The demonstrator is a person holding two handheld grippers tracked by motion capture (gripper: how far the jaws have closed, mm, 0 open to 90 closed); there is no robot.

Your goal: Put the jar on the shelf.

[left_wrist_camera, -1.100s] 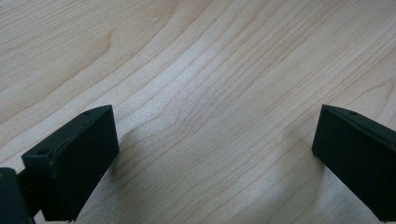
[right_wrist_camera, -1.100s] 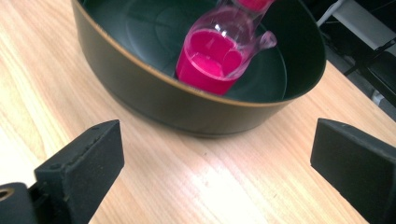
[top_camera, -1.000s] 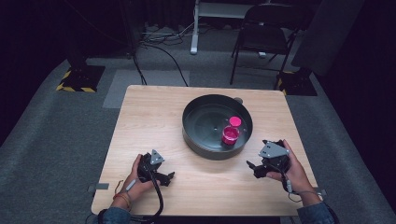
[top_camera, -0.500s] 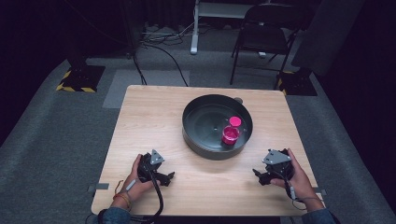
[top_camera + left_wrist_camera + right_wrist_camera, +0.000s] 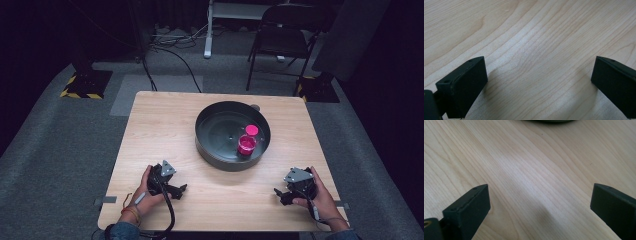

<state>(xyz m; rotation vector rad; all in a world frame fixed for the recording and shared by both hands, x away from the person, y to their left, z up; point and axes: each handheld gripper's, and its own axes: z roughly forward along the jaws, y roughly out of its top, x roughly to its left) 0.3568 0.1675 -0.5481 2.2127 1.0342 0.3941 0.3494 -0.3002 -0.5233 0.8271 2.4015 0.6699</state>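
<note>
High view shows a pale wooden desk (image 5: 165, 130) with visible grain, standing on grey carpet in a dark room. Beyond the far edge a black folding chair (image 5: 282, 30) stands beside a white post, cables trail over the floor, and yellow-and-black striped bases sit near both far corners.

A round, dark metal pan (image 5: 215, 132) sits right of the desk's middle, toward the far edge. Inside it, against the wall on the right side, stands a small clear bottle of pink liquid (image 5: 246, 144) with a pink cap; it looks upright, long axis vertical, cap up, perhaps leaning slightly away from the person.

Left gripper (image 5: 179, 190) rests near the near-left corner, held in the person's left hand (image 5: 145, 192), jaws pointing toward the desk's right edge. Right gripper (image 5: 277, 192) rests near the near-right corner in the right hand (image 5: 320, 197), jaws pointing left. Both lie well apart from the pan. In each gripper view the jaws stand wide apart over bare wood, with nothing between them.
</note>
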